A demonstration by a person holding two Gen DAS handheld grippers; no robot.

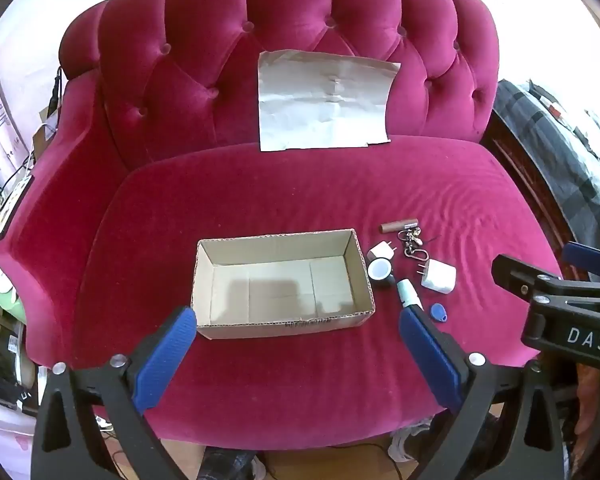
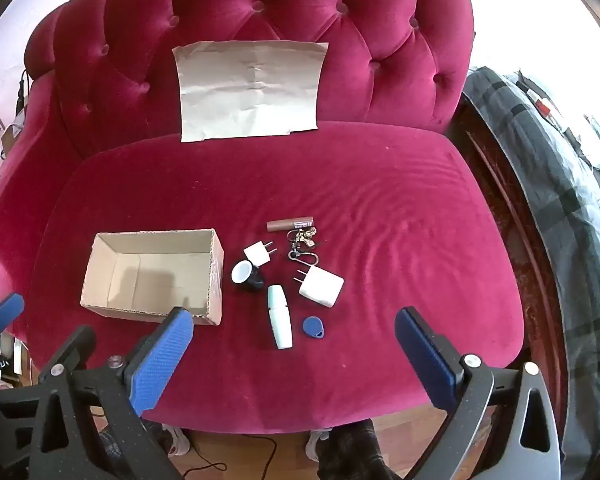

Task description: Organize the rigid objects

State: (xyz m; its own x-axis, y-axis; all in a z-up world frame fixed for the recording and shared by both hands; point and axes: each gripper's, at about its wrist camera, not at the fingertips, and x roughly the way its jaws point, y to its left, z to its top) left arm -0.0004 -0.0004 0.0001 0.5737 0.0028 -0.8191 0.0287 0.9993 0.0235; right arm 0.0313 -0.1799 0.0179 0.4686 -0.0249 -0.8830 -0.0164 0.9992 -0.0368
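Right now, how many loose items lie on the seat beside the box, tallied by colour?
White: 3, small plug, big plug, tube
Blue: 1, tag
Brown: 1, stick
Dark: 1, cup
Metal: 1, keys
Total: 7

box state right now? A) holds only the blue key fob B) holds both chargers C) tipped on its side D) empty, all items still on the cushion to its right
D: the cardboard box sits upright showing a bare floor, while the small charger, large charger, blue key fob, white tube and keyring all lie on the red cushion beside it.
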